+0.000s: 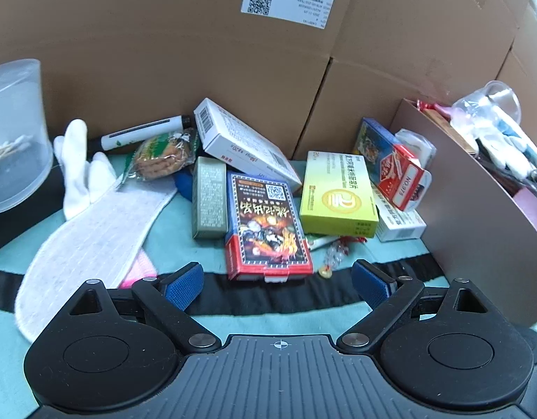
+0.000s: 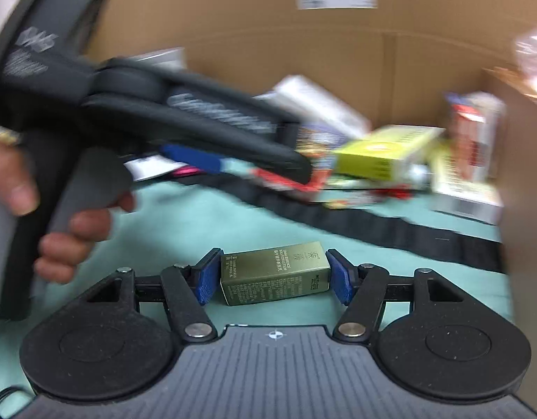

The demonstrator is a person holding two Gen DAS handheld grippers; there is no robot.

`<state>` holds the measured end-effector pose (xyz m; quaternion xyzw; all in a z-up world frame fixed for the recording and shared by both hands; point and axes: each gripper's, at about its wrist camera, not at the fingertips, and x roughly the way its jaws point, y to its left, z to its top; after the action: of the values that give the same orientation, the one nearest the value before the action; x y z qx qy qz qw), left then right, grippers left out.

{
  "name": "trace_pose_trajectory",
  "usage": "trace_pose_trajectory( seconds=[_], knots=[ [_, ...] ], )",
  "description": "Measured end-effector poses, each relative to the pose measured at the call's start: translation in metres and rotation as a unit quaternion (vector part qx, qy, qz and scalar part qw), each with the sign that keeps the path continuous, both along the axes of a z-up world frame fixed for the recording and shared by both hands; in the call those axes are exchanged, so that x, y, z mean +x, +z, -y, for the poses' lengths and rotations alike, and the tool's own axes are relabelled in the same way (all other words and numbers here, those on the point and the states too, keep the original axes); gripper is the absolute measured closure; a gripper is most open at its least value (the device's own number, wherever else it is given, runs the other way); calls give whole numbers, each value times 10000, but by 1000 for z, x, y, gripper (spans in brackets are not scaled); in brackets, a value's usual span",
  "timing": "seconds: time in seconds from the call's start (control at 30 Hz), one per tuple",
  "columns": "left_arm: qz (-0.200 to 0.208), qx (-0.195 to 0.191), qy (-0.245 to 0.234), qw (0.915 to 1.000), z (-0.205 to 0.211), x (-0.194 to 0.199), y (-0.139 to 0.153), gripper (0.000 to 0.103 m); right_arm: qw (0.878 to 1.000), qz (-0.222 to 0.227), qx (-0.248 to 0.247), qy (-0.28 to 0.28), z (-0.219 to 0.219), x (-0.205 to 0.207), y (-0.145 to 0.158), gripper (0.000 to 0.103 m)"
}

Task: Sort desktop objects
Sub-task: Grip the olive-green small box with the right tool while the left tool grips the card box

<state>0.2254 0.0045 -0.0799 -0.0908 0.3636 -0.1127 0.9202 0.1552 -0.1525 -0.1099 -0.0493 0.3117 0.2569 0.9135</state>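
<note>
My right gripper (image 2: 274,277) has its blue pads pressed on the two short ends of a gold box (image 2: 274,274), held crosswise and level above the teal cloth (image 2: 212,223). I judge the end-on grip was chosen because the box is narrow enough that way to sit squarely between the pads. My left gripper (image 1: 277,281) hangs with its fingers spread wide and nothing between them, low over the cloth and aimed at the card pack (image 1: 266,225) just ahead, which looks like the next pick. The right view is blurred by motion, so I read the pile from the left view. There I count one grey-green box (image 1: 209,202) lying beside the card pack, one white box (image 1: 244,143) tilted up on its neighbours, one yellow-green box (image 1: 338,193), one red-and-blue pack (image 1: 390,160) leaning toward the bin wall (image 1: 478,216), one smaller white box (image 1: 399,225) under it, one marker (image 1: 142,134), one biscuit packet (image 1: 161,155), one insole (image 1: 90,237), one white glove (image 1: 76,164) and one clear tub (image 1: 15,132) with cotton swabs. The bin at right already holds loose items, so I take it as the drop place.
</note>
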Motion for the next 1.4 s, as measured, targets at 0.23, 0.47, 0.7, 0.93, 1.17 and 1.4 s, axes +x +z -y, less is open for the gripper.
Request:
trace_pose_trajectory(
  seconds=[0.23, 0.47, 0.7, 0.93, 1.17, 1.4],
  knots=[
    [-66, 307, 141, 9994, 17, 22, -12, 11, 9966, -183, 547, -595, 29, 12, 0, 34],
    [-35, 763, 281, 9967, 29, 33, -16, 23, 9969, -188, 496, -586, 27, 16, 1, 34],
    [-74, 903, 194, 9957, 24, 16, -12, 40, 9971, -179, 447, -587, 26, 21, 0, 34],
    [-167, 679, 43, 9975, 9, -38, -3, 40, 9974, -188, 461, -530, 26, 18, -1, 33],
    [-320, 473, 36, 9984, -7, -89, -2, 39, 9997, -121, 181, -67, 18, -22, 2, 31],
    [-237, 529, 208, 9981, -5, -80, -3, 28, 9998, -74, 31, -163, 16, -29, 2, 30]
  ],
)
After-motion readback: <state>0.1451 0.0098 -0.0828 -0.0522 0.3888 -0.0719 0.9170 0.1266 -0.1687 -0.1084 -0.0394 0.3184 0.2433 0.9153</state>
